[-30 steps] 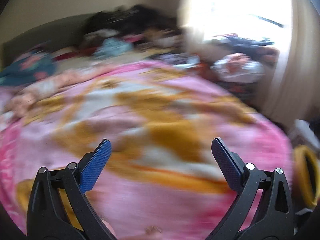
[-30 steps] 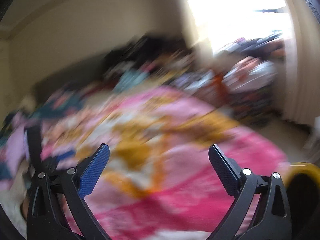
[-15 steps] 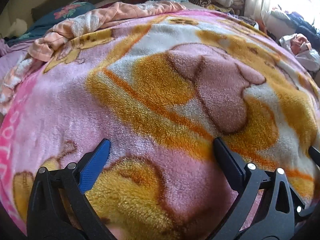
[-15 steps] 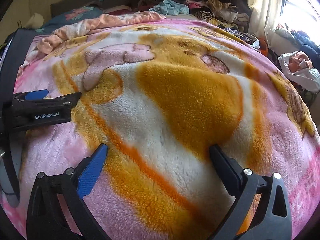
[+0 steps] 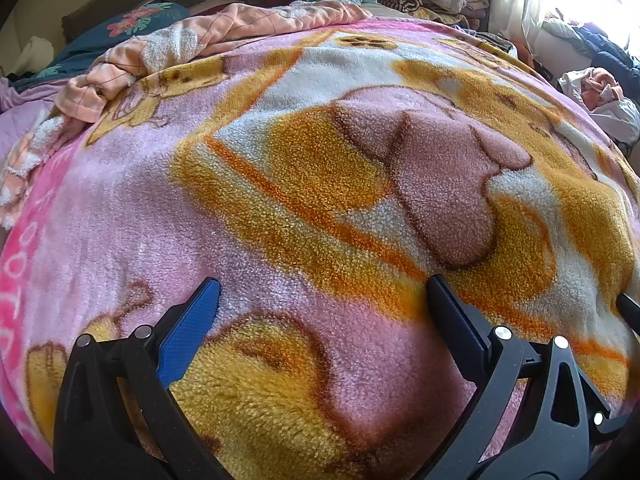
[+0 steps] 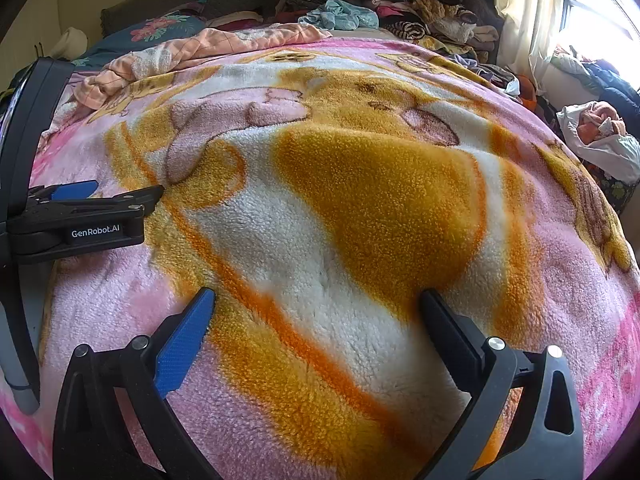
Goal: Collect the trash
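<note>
Both grippers rest low over a bed covered by a fluffy pink, orange and white blanket (image 5: 320, 208). My left gripper (image 5: 322, 292) is open and empty, fingertips close to the blanket. My right gripper (image 6: 316, 300) is open and empty, also close to the blanket (image 6: 360, 200). The left gripper shows from the side at the left edge of the right wrist view (image 6: 92, 216). No trash item is visible on the blanket in either view.
A peach cloth (image 5: 224, 36) lies crumpled at the bed's far left. A pile of clothes (image 6: 380, 4) covers the head end. A white bag with cloth (image 6: 600, 136) sits by the window at right. A dark floral pillow (image 5: 132, 28) lies far left.
Both grippers dropped from a blurred view across the room to just above the blanket, then held nearly still. Both stayed open.
</note>
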